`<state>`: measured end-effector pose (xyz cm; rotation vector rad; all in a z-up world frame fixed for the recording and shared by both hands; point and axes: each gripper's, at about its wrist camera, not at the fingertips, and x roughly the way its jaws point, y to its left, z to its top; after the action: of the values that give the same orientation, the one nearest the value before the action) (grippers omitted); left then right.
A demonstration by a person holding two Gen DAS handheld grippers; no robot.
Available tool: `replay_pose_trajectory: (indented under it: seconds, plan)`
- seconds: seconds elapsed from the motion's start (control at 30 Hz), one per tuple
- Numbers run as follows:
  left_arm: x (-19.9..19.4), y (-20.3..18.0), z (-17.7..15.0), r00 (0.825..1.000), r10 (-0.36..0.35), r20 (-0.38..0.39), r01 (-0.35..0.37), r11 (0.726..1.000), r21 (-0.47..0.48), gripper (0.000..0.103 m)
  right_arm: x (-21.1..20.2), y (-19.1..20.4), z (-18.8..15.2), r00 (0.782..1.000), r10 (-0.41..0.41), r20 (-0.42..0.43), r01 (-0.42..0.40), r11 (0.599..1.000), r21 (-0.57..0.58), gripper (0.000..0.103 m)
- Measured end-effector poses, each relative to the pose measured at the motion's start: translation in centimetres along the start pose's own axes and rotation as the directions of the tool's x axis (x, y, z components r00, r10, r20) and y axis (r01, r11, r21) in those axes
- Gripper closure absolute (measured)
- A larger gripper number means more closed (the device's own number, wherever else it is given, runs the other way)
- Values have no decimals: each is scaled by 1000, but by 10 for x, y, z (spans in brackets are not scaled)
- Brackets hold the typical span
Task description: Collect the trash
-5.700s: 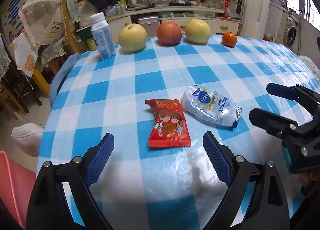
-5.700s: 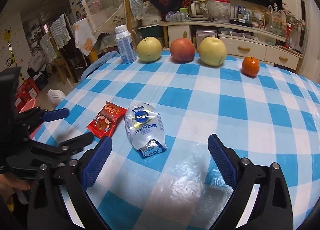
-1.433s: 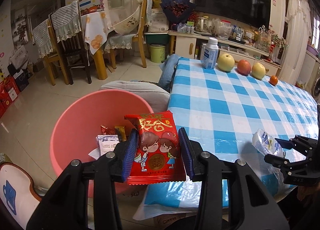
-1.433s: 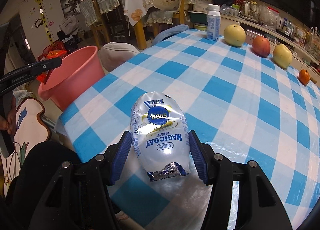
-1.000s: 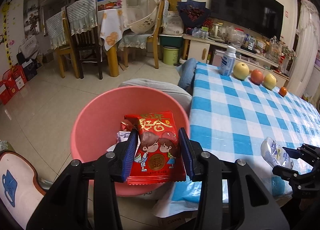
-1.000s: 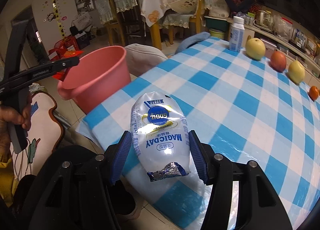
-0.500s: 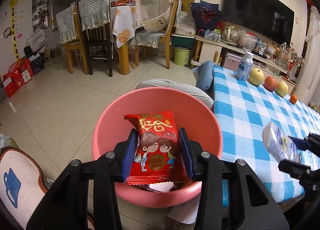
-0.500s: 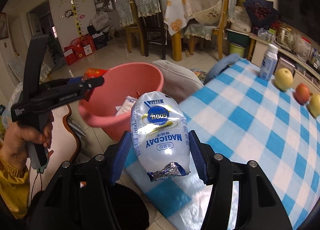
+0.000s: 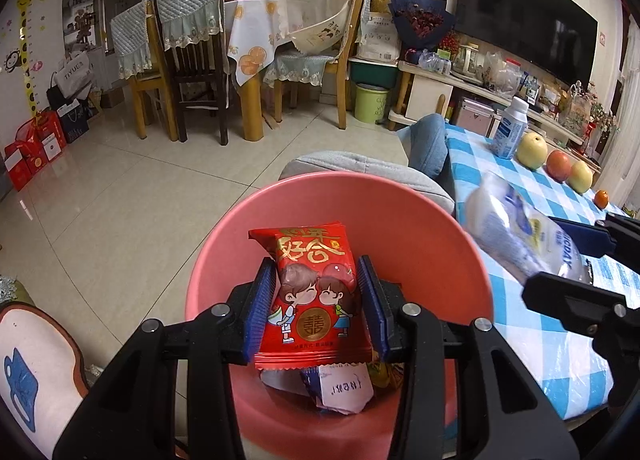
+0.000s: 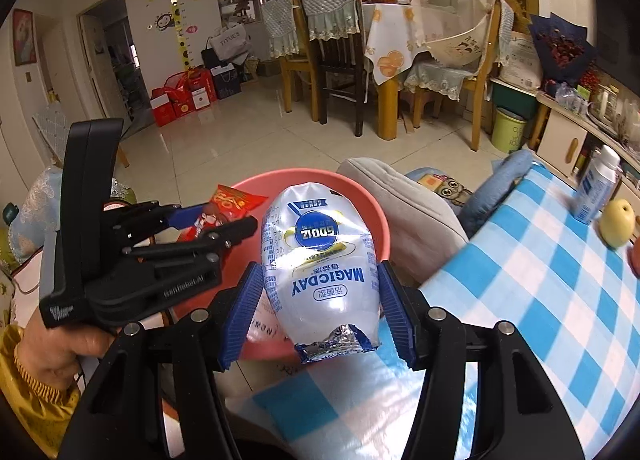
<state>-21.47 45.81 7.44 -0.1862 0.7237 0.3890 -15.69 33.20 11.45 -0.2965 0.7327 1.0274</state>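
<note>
Held red snack packet [image 9: 316, 292] in clenched L gripper [image 9: 316, 312] over pink bin [image 9: 400, 220]; gripped white MAGICDAY pouch [image 10: 320, 260] in R gripper [image 10: 318, 316] beside bin, above tabletop [image 10: 540, 292] edge.

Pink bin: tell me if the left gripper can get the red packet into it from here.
Probably yes. The left gripper holds the red packet right over the open pink bin, with nothing between them; the white pouch sits off to the side.

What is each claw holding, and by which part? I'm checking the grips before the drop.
Left claw: red snack packet, gripped across its side edges. Right claw: white MAGICDAY pouch, gripped across its sides.
</note>
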Motion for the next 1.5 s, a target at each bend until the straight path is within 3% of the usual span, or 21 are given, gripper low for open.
replay_pose_trajectory:
  seconds: [0.27,0.3,0.33,0.4,0.53,0.67,0.83,0.93,1.5]
  plan:
    - [21,6,1,1000,0,-23,0,1000,-15,59,32,1,4,999,19,-27,-19,1000,-18,43]
    - [24,7,0,1000,3,-26,-4,1000,-20,57,35,1,3,999,16,-30,-17,1000,-22,39]
    - [25,7,1,1000,8,-29,-8,1000,-24,47,39,0,2,999,2,-33,-3,1000,-20,27]
    - [30,12,0,998,53,-42,-55,997,-46,25,40,-5,-2,1000,-23,-20,22,1000,-3,17]
    - [25,22,0,998,51,-21,-53,994,-92,16,34,-18,-10,999,-33,8,33,997,64,12]
    - [24,21,-1,998,61,-22,-63,995,-81,15,24,-30,-13,998,-62,32,58,992,112,11]
    - [19,11,-1,995,102,-1,-102,994,-33,5,8,-37,-18,994,-98,53,91,989,121,11]
    - [15,4,-2,991,137,12,-137,991,-1,4,2,-39,-20,991,-123,62,115,987,117,11]
    - [-8,-22,2,992,117,48,-117,993,-8,4,-23,-54,-54,968,-249,4,246,957,157,9]
